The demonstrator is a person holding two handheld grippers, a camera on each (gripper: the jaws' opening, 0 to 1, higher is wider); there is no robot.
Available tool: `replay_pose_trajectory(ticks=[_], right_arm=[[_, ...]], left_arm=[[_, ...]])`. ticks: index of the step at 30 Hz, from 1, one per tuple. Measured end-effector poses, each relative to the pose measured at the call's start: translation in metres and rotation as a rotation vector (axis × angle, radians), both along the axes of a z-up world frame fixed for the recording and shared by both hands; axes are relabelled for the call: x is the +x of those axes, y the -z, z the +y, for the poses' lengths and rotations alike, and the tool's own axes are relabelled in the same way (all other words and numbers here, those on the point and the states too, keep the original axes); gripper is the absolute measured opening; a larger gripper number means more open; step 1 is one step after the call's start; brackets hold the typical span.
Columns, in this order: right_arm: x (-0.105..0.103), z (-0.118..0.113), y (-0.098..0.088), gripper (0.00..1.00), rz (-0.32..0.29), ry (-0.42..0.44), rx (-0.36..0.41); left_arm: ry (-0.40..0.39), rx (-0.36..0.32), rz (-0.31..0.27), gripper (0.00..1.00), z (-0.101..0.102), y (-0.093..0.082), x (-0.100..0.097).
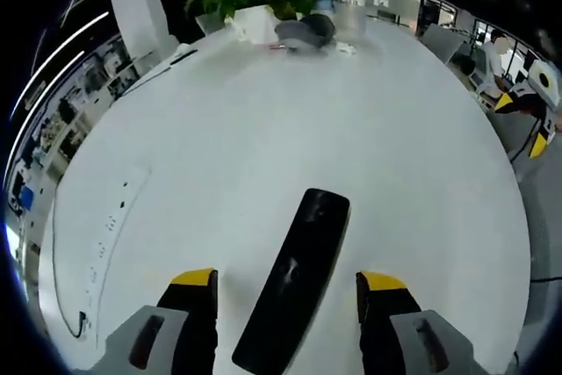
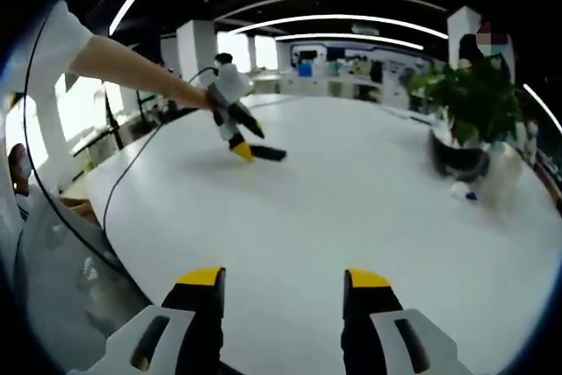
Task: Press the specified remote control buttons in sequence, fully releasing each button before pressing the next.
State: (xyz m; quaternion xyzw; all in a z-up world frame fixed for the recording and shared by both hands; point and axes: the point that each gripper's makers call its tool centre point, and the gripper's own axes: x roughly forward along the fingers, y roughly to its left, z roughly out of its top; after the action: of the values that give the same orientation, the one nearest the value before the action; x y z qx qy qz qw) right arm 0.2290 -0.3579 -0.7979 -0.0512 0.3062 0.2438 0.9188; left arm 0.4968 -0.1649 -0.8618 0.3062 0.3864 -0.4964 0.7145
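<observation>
**Remote between the left jaws, unheld**

The remote (image 1: pixel 294 283) is a long, glossy black slab with rounded ends, flat on the smooth white table (image 1: pixel 290 129); its buttons are too dark to make out; it lies between the left gripper's (image 1: pixel 288 292) yellow-tipped jaws, which stand wide apart and clear of it; the right gripper (image 2: pixel 283 283) is likewise spread and holds nothing; beyond, a leafy plant (image 2: pixel 470 103) in a dark pot; the remote's near end is cut off.
</observation>
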Motion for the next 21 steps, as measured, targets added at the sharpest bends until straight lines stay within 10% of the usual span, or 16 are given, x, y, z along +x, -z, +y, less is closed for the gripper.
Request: replay_pose_trajectory(ticks=[8,21], right_arm=[[0.000,0.000,0.000,0.52,-0.003,0.005,0.003],[0.001,0.000,-0.001,0.51,-0.006,0.006,0.005]], left_arm=[[0.051,0.035,0.012,0.28,0.001,0.000,-0.009],[0.069,0.049,0.024,0.25,0.003,0.002,-0.014]])
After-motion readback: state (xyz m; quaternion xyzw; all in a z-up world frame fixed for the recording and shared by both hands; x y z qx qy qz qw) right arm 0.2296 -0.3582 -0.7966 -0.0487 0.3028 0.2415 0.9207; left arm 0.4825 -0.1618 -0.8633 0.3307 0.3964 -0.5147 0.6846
